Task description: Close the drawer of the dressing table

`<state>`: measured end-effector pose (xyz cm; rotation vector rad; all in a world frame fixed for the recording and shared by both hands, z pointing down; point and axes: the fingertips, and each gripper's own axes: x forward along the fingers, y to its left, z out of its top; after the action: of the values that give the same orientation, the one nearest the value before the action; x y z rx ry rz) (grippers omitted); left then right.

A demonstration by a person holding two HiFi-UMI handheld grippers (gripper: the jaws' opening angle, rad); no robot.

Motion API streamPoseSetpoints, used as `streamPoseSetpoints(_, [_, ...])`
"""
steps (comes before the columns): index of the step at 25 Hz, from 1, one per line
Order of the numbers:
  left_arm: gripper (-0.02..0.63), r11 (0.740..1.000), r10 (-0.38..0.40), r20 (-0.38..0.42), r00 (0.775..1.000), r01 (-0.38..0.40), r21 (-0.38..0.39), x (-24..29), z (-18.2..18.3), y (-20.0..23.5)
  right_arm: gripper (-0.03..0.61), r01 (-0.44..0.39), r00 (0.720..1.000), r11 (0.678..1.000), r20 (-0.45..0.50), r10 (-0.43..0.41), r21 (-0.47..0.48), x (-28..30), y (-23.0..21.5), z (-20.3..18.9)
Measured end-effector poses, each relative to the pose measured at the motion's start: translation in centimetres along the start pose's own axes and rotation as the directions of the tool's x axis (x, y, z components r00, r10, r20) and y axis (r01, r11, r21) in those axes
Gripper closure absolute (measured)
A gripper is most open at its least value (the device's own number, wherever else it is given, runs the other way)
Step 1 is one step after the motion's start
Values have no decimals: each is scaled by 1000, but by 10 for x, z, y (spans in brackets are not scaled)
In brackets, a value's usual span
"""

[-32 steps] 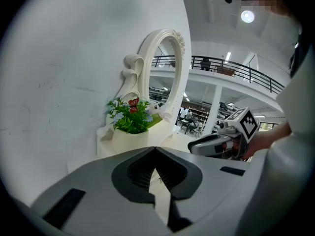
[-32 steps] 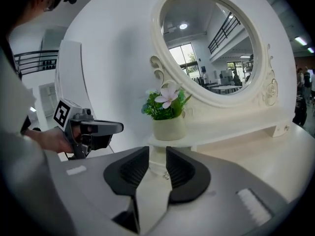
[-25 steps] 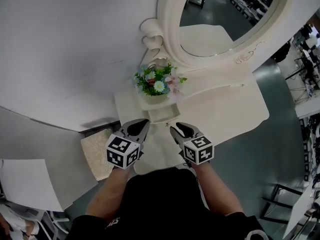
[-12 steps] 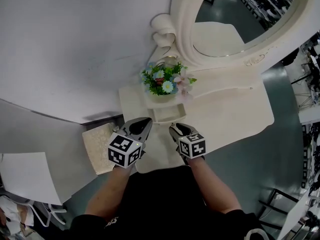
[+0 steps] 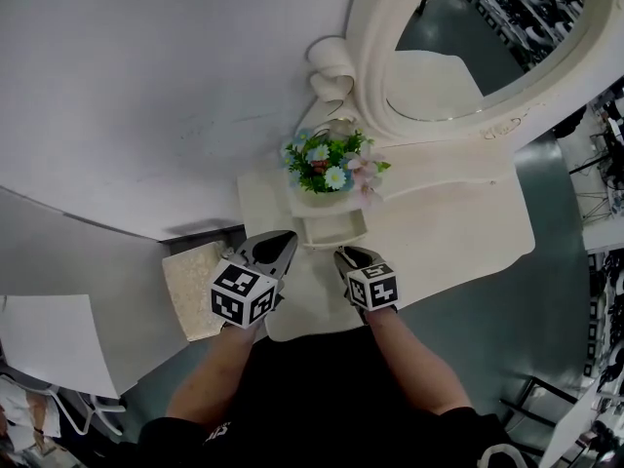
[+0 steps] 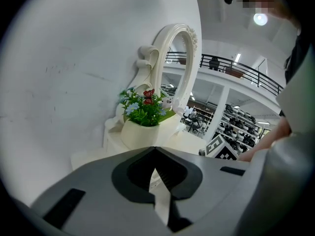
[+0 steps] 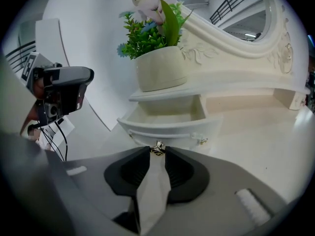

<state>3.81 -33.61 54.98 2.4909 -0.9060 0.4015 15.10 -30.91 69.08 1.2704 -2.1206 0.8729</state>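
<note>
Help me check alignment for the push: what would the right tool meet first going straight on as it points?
The small gold metal knob on the open cream drawer, seemingly right at the right tool's tips. Its jaws have just been closing, the knob not clearly gripped.

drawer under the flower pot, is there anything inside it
The open drawer shows only bare pale walls, nothing in view. Its front panel hides the floor near it, and the shelf above covers the back.
</note>
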Motion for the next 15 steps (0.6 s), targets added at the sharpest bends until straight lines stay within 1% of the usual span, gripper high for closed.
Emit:
streamPoseSetpoints(3, [609,1000,0,5,1000,1,-5,-1,1,1,473,-3,1000,1000,-6,3,-12,-2,1,2])
streamPoseSetpoints(6, [610,1000,4,14,1000,-4,-11,-1,4,4,474,-4,1000,1000,9,4,-16,-4,1,9])
streamPoseSetpoints(9, [610,1000,18,19,1000,-18,-15,-3,5,9,474,-3,1000,1000,27,3,-21,-7,2,18])
streamPoseSetpoints(15, [611,999,46,21,999,-46,-8,-7,6,15,476,-5,1000,1000,21,5,-20,-2,2,24])
